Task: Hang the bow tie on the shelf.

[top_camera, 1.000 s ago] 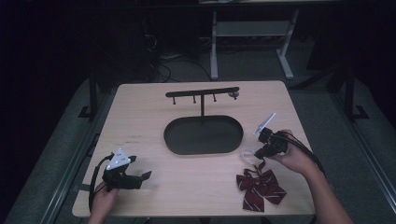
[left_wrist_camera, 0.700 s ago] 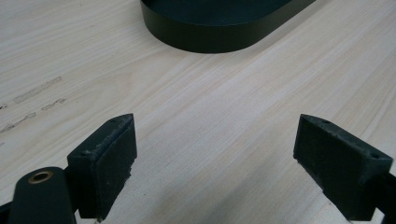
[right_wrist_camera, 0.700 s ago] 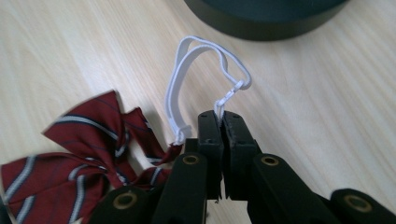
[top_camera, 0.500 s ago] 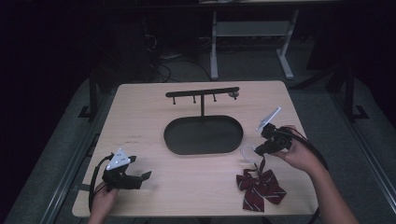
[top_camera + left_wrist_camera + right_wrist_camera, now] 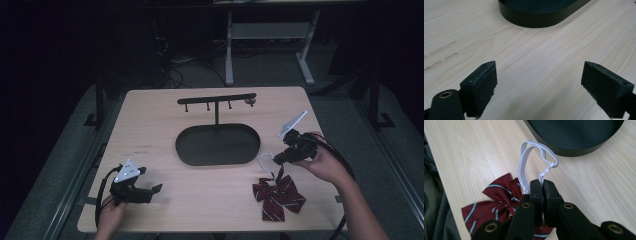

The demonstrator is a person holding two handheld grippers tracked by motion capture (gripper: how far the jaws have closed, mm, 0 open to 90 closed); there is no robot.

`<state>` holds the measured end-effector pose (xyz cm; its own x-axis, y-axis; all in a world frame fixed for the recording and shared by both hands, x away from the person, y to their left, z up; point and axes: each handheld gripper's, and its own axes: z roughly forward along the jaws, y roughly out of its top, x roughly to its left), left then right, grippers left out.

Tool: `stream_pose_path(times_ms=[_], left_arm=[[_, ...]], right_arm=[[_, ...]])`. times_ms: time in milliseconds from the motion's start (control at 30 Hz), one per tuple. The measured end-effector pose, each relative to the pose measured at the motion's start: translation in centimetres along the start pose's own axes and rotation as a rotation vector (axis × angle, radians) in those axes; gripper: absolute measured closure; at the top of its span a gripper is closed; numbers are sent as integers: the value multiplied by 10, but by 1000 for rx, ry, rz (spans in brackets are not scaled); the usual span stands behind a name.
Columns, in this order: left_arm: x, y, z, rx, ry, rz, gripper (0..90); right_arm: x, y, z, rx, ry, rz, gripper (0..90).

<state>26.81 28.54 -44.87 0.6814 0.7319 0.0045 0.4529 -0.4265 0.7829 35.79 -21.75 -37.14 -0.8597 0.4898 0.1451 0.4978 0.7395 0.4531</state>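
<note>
I am holding the right gripper [image 5: 541, 185] clamped tight on the white elastic strap [image 5: 529, 162] of the bow tie [image 5: 277, 196], gripping it right at its little plastic hook. The bow tie is lying near the table's [image 5: 150, 125] front right edge, its striped maroon wings spreading roughly along that front edge, while the strap loop is rising from the knot and pointing away toward the black oval tray [image 5: 218, 145]. In the right gripper view the loop is arching just short of the tray's wall. My left gripper [image 5: 145, 191] is sitting low at the front left with its jaws spread wide on nothing, bare wood ahead of it up to the tray. Beyond the tray the T-shaped hanger stand [image 5: 216, 100] is standing, with open tabletop on both sides.
</note>
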Motion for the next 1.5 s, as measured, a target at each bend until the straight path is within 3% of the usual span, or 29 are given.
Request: stream_pose_path(times_ms=[600, 1500], left_arm=[[0, 0, 1, -3, -1, -4, 130], [0, 2, 1, -9, -4, 4, 131]], right_arm=[[11, 10, -23, -40, -4, -32, 871], [21, 42, -45, -72, 2, -93, 871]])
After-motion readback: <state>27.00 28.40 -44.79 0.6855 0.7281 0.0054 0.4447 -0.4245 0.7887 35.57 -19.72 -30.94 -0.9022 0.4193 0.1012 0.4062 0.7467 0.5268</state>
